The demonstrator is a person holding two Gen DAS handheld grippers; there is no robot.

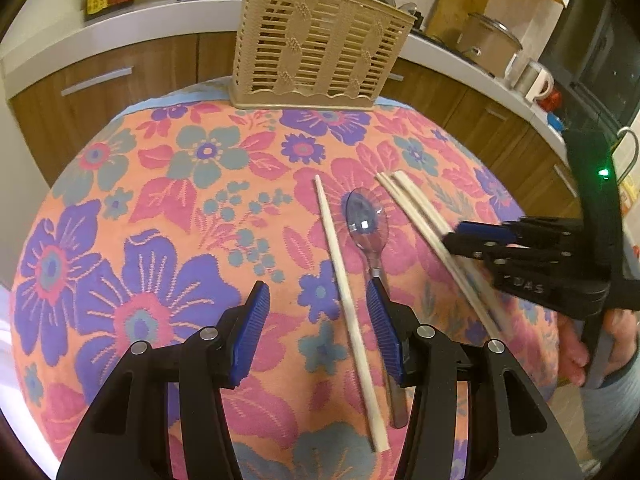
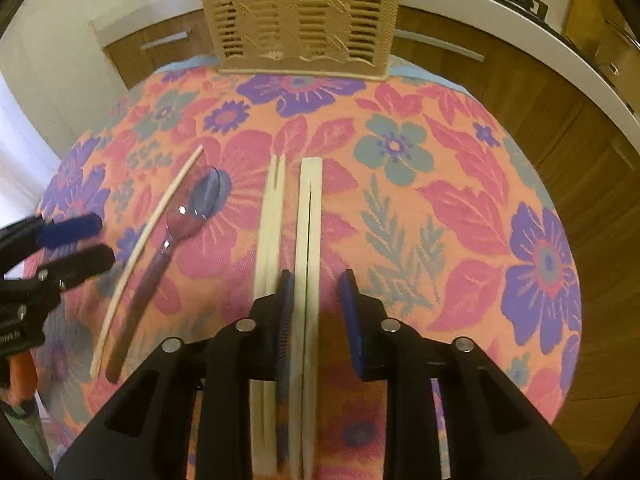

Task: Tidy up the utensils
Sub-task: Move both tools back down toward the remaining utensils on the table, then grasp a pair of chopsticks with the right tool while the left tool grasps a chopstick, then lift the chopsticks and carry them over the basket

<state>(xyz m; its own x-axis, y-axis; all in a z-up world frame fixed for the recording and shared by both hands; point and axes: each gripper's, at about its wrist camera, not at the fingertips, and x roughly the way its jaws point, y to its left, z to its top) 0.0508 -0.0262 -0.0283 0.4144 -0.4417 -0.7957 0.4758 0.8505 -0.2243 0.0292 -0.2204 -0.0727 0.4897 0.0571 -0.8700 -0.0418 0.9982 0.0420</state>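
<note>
A beige slotted utensil holder (image 1: 316, 46) stands at the far edge of the floral table; it also shows in the right wrist view (image 2: 300, 16). A single pale chopstick (image 1: 348, 308) and a clear plastic spoon (image 1: 368, 226) lie side by side. My left gripper (image 1: 320, 304) is open, with the single chopstick between its fingers and the spoon handle beside its right finger. Several more chopsticks (image 2: 308, 240) lie to the right. My right gripper (image 2: 318, 292) is open around a pair of them, and another pair (image 2: 270, 232) lies just left of its left finger.
The table wears a floral cloth (image 1: 160, 208) of orange, pink and purple. Wooden cabinets (image 1: 108, 80) and a white counter (image 1: 160, 20) run behind it, with bottles, a pot and a kettle (image 1: 536, 80) on top. The cabinets also show in the right wrist view (image 2: 520, 92).
</note>
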